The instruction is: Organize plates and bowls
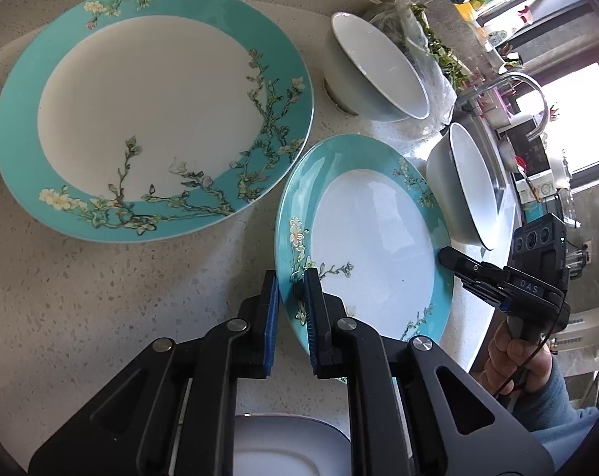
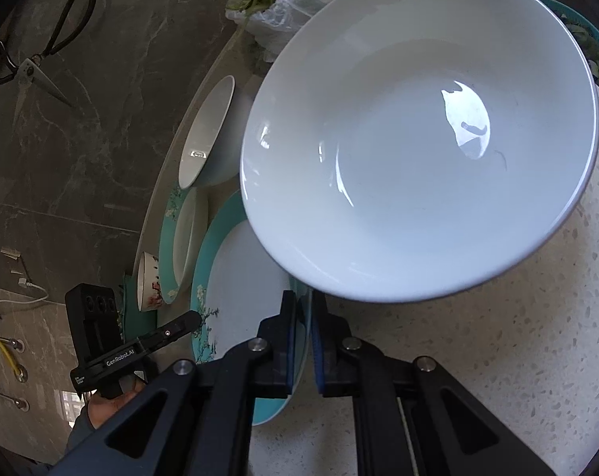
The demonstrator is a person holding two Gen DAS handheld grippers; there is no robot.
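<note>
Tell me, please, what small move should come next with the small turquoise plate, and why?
Probably lift the small turquoise plate a little and carry it over the large turquoise plate, to stack them. Both the left gripper and the right gripper have their jaws shut on its opposite rims, the large plate lies bare beside it, and a white bowl stands close, so move gently.

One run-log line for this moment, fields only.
left tongs: shut on small teal plate rim | right tongs: shut on white bowl rim | both lifted, tilted | large teal plate: on counter

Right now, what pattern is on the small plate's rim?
Turquoise with pale blossom branches on the small plate; left wrist view shows it best.
</note>
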